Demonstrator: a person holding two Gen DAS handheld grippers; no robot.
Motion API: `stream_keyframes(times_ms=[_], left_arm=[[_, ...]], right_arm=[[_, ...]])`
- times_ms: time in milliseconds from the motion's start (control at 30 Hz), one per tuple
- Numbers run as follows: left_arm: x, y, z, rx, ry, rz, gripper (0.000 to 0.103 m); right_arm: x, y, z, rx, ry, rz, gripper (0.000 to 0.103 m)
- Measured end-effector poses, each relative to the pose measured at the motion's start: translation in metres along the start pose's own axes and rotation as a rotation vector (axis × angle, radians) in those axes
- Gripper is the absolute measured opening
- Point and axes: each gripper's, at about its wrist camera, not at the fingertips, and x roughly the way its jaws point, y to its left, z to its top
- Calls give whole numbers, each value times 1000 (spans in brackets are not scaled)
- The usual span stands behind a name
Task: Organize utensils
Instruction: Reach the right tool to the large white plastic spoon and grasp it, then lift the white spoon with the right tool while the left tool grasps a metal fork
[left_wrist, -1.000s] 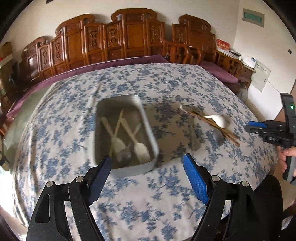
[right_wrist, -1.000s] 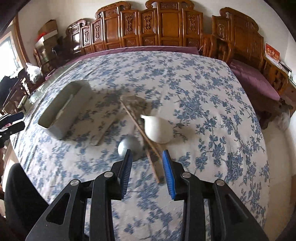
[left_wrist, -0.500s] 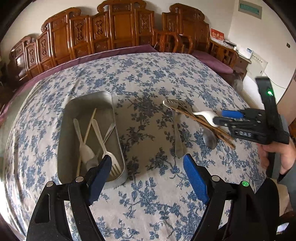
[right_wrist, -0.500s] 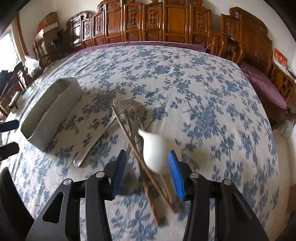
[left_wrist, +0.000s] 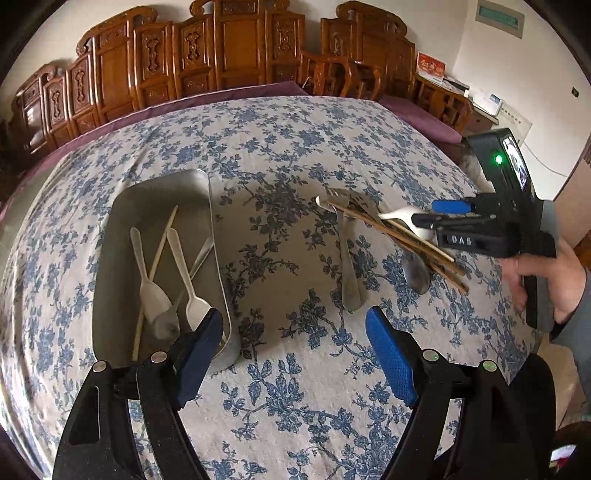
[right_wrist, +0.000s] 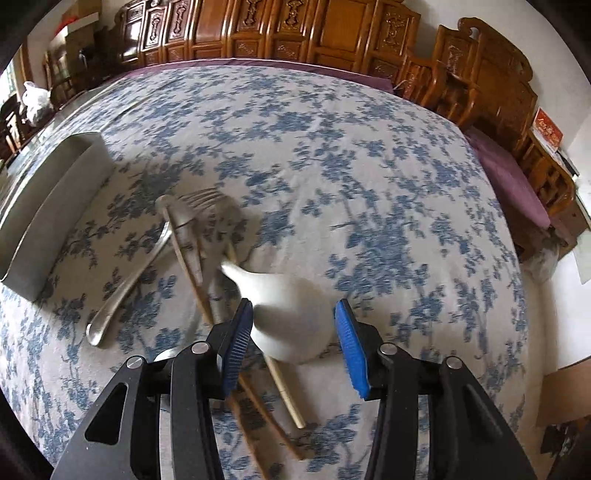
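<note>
Right tongs (right_wrist: 293, 328) straddle the bowl of the white ceramic spoon (right_wrist: 288, 314), which lies on the chopsticks (right_wrist: 192, 266) atop the floral-cloth counter (right_wrist: 369, 184); jaws recently widened, left pad abt touching, right pad apart, no grip. Left tongs (left_wrist: 295, 354) spread wide, empty, above cloth just beside metal tray (left_wrist: 162, 192) w/ plastic spoons & fork inside. Metal fork (right_wrist: 125, 291) & spoon lie loose nearby.
</note>
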Motion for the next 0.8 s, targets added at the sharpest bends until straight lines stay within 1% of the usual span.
stream_keyframes(times_ms=[100,133,200,233,333,367,400,467,567,633,800], left_arm=[[-1,-1,0,2,-2,0,76],[-1,-1,-1,-1,-3,-2,76],[-1,-1,-1,-5,-4,-2,76],[-1,-2,-1,-6,-4,-2,76],[1,-1,-2,-8,1,2,76],[2,-1,-3,-10,5,1,76],[2,-2,-3,-12,6,1,76],[2,-2,-4,-14,8,0,76],[3,-3,-4,-10,9,0,76],[4,-5,-4,-7,10,-2,76],[9,-11,-4,1,15,-8,76]], right_arm=[[3,-5,3,-16,7,-34,48],[3,-6,4,-17,6,-29,48],[1,-4,6,-29,-5,12,48],[0,1,7,-51,-14,21,48],[1,13,10,-106,-18,24,48],[4,16,12,-121,-5,28,48],[8,19,13,-135,7,19,50],[13,21,15,-151,16,-13,50],[15,15,17,-132,23,-4,45],[15,12,16,-135,28,3,45],[15,8,15,-156,35,-21,41]])
